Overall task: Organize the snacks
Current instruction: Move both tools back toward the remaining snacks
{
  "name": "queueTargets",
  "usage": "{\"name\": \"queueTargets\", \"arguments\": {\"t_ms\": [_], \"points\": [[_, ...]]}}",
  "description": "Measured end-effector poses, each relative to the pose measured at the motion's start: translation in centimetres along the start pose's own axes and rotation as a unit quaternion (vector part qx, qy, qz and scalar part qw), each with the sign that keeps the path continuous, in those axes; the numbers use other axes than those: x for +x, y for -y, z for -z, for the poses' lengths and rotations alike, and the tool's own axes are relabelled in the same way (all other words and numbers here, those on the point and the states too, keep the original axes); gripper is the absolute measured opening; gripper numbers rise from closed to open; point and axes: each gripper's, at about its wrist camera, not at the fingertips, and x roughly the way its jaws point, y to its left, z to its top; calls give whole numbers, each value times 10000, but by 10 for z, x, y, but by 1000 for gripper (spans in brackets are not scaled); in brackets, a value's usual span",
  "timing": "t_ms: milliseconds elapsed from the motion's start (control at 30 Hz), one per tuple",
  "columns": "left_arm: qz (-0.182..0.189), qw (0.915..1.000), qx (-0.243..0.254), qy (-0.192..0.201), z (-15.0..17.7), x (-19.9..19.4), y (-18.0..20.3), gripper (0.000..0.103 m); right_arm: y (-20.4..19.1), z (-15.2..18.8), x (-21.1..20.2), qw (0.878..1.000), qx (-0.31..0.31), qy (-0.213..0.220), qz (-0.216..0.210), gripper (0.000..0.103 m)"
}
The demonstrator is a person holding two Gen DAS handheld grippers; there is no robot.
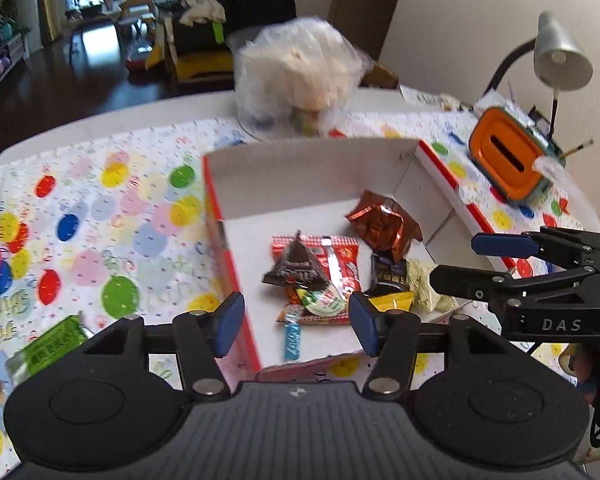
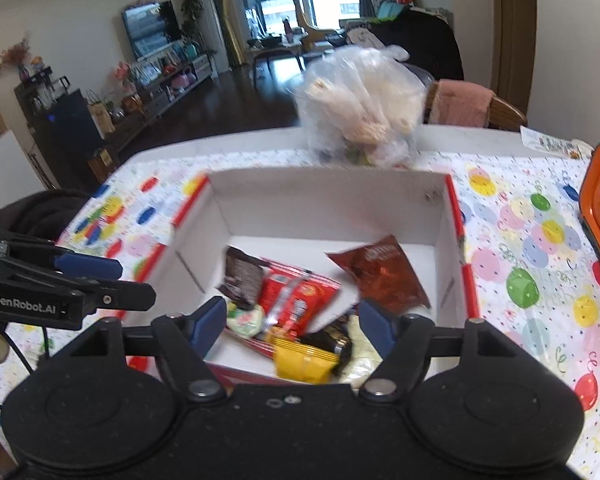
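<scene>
The clear plastic bag (image 1: 300, 76) behind the box (image 1: 312, 168) is blurred in both views, so its pale contents cannot be made out. The near wall of the box is cut off by the gripper bodies, and a pale green packet (image 1: 430, 290) is partly hidden behind the right finger in the left wrist view. At the left edge a green wrapper (image 1: 52, 344) lies on the balloon-print tablecloth (image 1: 100, 208), cropped by the gripper.

The left gripper (image 1: 296, 320) hangs over the box's near left wall, fingers spread and empty. The right gripper (image 2: 292, 326) hovers over the near end, likewise released, gripping nothing.

Inside the box lie the snacks: a copper foil packet (image 2: 380, 276), a red packet (image 2: 296, 300), a dark triangular packet (image 1: 294, 266), a yellow packet (image 2: 304, 364) and a small blue candy (image 1: 293, 336).

An orange tissue holder (image 1: 508, 160) and a grey desk lamp (image 1: 560, 52) stand right of the box
</scene>
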Motion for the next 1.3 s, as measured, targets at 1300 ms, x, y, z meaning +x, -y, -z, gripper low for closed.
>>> {"name": "queueTargets", "arguments": {"t_ms": [1300], "points": [[-1008, 9852, -1313, 437, 112, -126, -249, 84, -251, 32, 41, 9875, -1259, -363, -876, 103]]}}
